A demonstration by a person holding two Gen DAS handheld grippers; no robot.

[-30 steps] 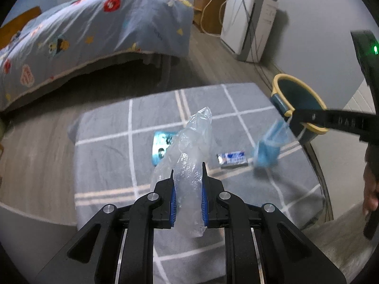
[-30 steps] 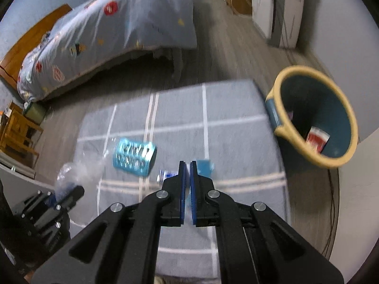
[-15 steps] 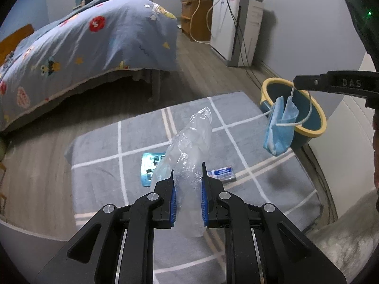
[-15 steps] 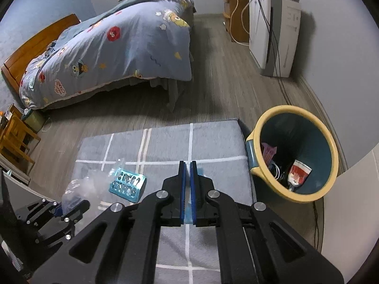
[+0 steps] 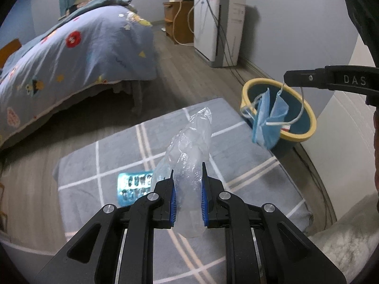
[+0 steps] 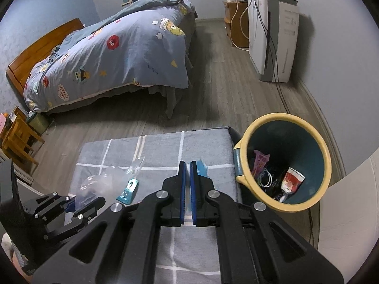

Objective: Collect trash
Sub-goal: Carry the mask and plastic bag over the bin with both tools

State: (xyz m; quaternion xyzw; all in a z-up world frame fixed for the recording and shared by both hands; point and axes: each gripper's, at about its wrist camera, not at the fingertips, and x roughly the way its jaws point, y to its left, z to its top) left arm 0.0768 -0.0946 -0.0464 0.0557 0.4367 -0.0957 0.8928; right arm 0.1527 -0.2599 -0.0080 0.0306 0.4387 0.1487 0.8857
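On inspection, I had the left gripper (image 5: 187,197) closed on a crumpled clear plastic bag (image 5: 189,149), its jaws pinching the lower part while the rest stood up above the fingertips, lifted clear of the grey checked padded worktop (image 5: 248,165). The right gripper (image 6: 187,191) had its jaws drawn nearly together on a light-blue disposable face mask (image 5: 268,120); from the left wrist view the mask hung by its white ear loop from the jaw tips, dangling in line with the near rim of the round yellow-rimmed teal waste bin (image 6: 284,163), though I could not tell whether it was truly above the opening. The bin stood on the floor against the worktop's right edge and already held a pink wrapper, a red-and-white packet and some loops of cord. A teal blister pack (image 5: 135,185) lay flat on the worktop, not yet collected. I judged the step in hand to be the carry to the bin, with both items secured. The next move called for bringing the mask squarely over the opening before parting the right jaws, since the loose loop could snag; the bag should follow.
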